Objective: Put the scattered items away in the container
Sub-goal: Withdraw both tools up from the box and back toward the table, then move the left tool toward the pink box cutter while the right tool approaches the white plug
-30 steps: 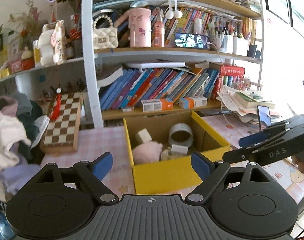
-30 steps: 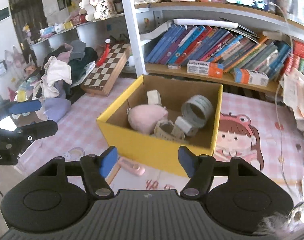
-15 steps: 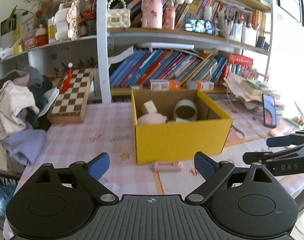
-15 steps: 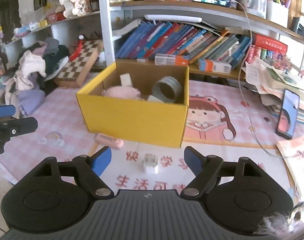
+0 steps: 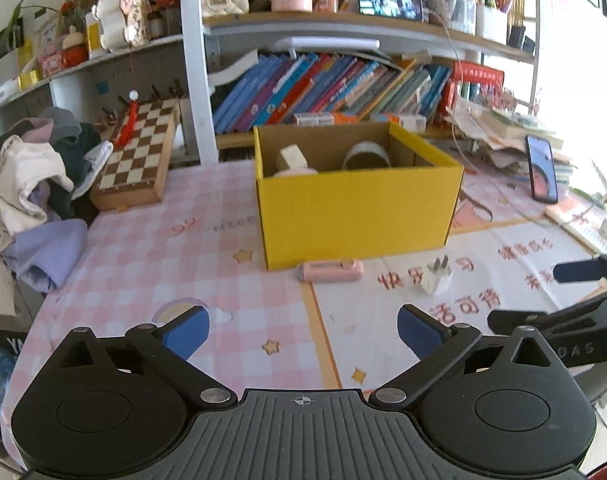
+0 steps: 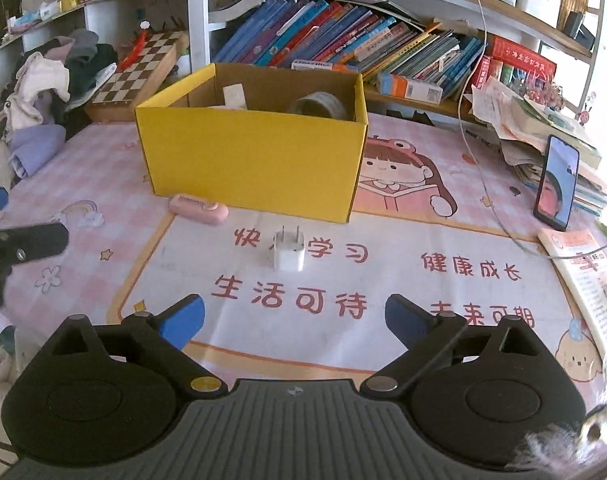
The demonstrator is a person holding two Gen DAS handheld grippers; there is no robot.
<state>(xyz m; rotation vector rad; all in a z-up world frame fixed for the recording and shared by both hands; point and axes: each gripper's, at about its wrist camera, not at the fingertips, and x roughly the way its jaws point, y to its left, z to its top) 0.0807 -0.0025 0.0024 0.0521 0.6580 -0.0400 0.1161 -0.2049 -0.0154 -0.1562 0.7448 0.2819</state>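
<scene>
Both tools empty, jaws spread wide. Left gripper (image 5: 301, 334) hangs over the pink-checked part of the table mat (image 5: 151, 264), near the tabletop's front edge. Right gripper (image 6: 293, 320) hangs over the white panel with red characters, also near the front edge, roughly lined up behind the charger.

Yellow box (image 6: 255, 160) sits mid-tabletop, toward the back edge in front of the bookshelf (image 6: 343, 40). Inside, only partly visible over the rim: a grey tape roll (image 6: 317, 105), a cream block (image 6: 234, 96), and in the left view a sliver of something pink (image 5: 295, 171).

Still loose on the mat:
- pink case (image 6: 198, 209), lying flat, touching or just beside the box's front-left corner; can't tell which.
- white plug adapter (image 6: 288, 252), prongs pointing toward the box, near the box's front wall but apart from it, and apart from the pink case.

Phone (image 6: 556, 182) stands propped against the paper stack at the right edge. Chessboard (image 5: 137, 156) and clothes pile (image 5: 27, 184) sit at the back-left.
</scene>
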